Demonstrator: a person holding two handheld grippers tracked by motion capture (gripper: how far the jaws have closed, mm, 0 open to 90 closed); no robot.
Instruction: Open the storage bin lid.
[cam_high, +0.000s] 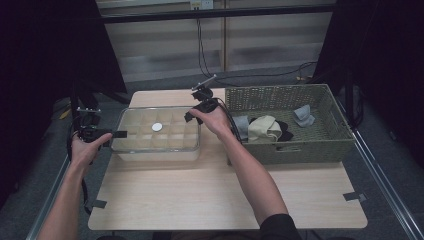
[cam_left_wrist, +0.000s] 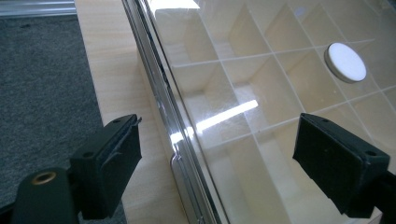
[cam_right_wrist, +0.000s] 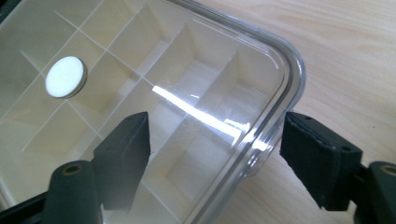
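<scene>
Here both hand-held grippers (cam_high: 117, 134) (cam_high: 192, 116) straddle the clear box's lid (cam_high: 145, 125) edges, agape.

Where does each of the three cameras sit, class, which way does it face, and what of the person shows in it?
High view: above the person's side, looking forward and down on the table, the clear divided box and the wicker basket; both forearms come in from below.
Left gripper view: rides the left gripper, looking along its open jaws, which straddle the box's edge.
Right gripper view: rides the right gripper, open jaws straddling a box corner.
Shared: all three show the white disc on the box's lid.
</scene>
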